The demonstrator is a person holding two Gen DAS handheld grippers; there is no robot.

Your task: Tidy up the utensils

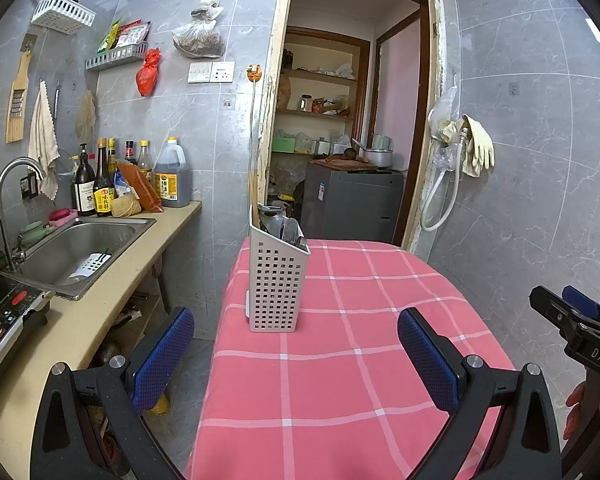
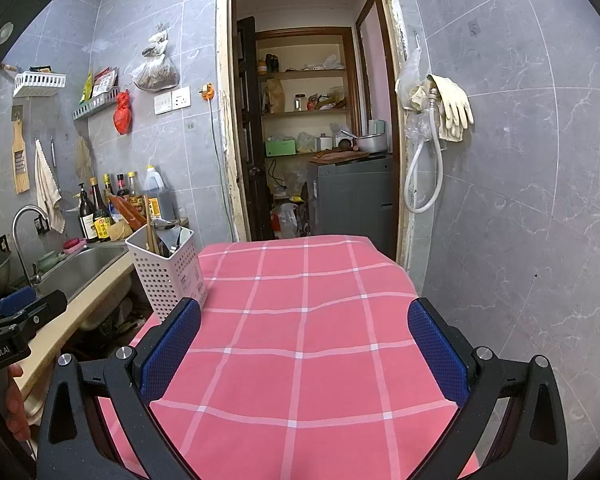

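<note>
Both of our grippers hang wide open over the pink checked cloth [image 1: 340, 360], holding nothing. Left gripper [image 1: 296, 348] faces the white caddy [image 1: 276, 284] — upright near the cloth's far-left edge, metal utensils [image 1: 288, 228] poking out. Only the right gripper [image 2: 304, 344] view shows chopsticks [image 2: 152, 236] inside, and the caddy's label.

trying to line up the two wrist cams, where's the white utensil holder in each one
Left wrist view: the white utensil holder stands centre frame on the pink checked tablecloth, between the open fingers.
Right wrist view: the holder sits left of centre, at the cloth's left edge.
Shared landmark: the doorway.
</note>
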